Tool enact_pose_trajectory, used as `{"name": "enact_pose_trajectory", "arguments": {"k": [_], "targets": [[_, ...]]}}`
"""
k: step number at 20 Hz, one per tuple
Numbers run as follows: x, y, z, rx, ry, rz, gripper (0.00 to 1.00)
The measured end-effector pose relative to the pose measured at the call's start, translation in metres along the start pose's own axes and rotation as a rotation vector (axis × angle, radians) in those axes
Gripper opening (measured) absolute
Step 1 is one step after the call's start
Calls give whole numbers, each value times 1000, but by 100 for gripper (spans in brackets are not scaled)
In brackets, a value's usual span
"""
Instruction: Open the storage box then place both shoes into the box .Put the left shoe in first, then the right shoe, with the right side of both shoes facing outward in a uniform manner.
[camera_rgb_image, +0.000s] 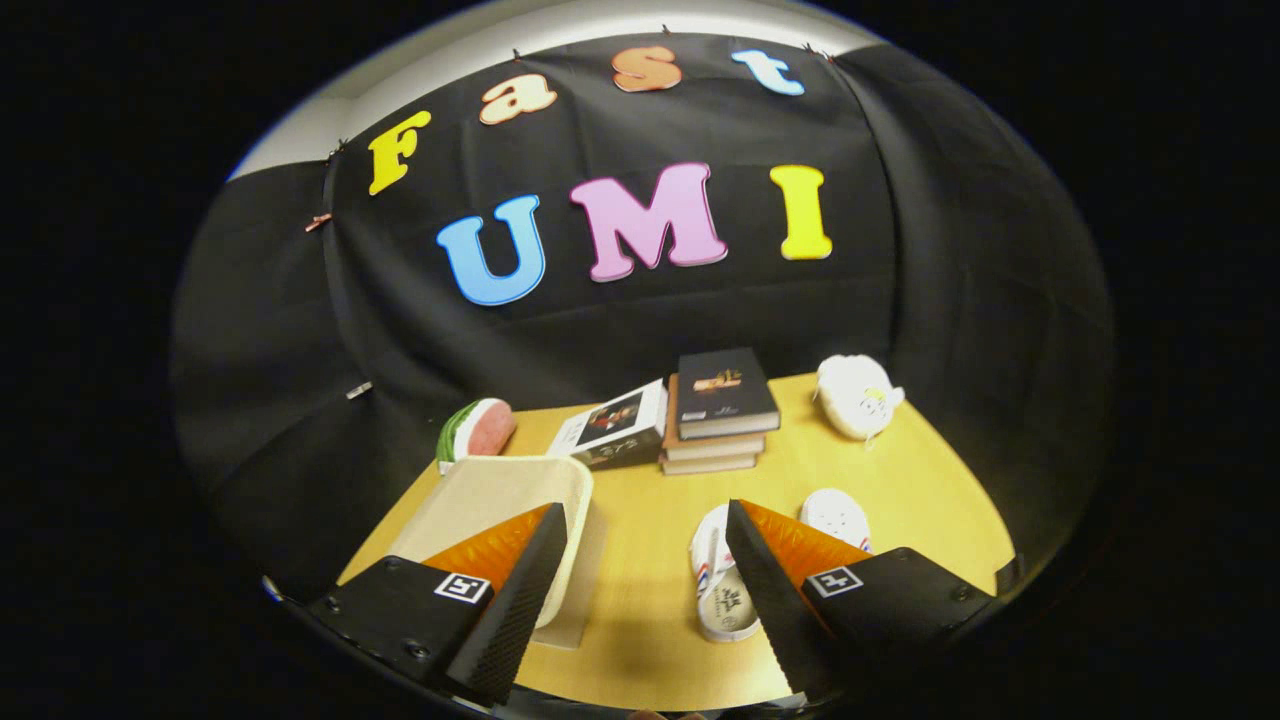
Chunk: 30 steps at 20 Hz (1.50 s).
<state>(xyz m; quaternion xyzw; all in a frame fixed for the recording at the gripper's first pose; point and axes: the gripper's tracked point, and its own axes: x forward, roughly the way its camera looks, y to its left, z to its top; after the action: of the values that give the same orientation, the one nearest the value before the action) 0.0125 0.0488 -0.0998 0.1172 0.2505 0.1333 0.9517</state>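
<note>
My gripper (645, 525) is open above the wooden table (930, 480), nothing between its fingers. A cream storage box (500, 490) with its lid on sits just ahead of the left finger, which partly covers it. Two white shoes lie by the right finger: one shoe (718, 585) is on the finger's inner side with its opening up, the other shoe (838, 518) peeks out just beyond the finger, mostly hidden.
A stack of books (722, 405) and a tilted book (615, 425) stand at the table's back. A watermelon-slice toy (478, 428) lies behind the box. A white plush toy (856, 395) sits at the back right. Black cloth walls surround the table.
</note>
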Motion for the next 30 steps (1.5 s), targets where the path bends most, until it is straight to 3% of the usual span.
{"name": "enact_pose_trajectory", "arguments": {"k": [5,12,21,23,27,28,30], "targets": [[21,13,-58,189,275,167,99],[47,55,-108,385,546,401,98],[71,86,-139,554,722,516,96],[71,90,-134,574,734,518,73],[71,83,-128,607,776,505,42],[73,82,-127,613,779,500,29],[73,86,-127,634,789,510,24]]}}
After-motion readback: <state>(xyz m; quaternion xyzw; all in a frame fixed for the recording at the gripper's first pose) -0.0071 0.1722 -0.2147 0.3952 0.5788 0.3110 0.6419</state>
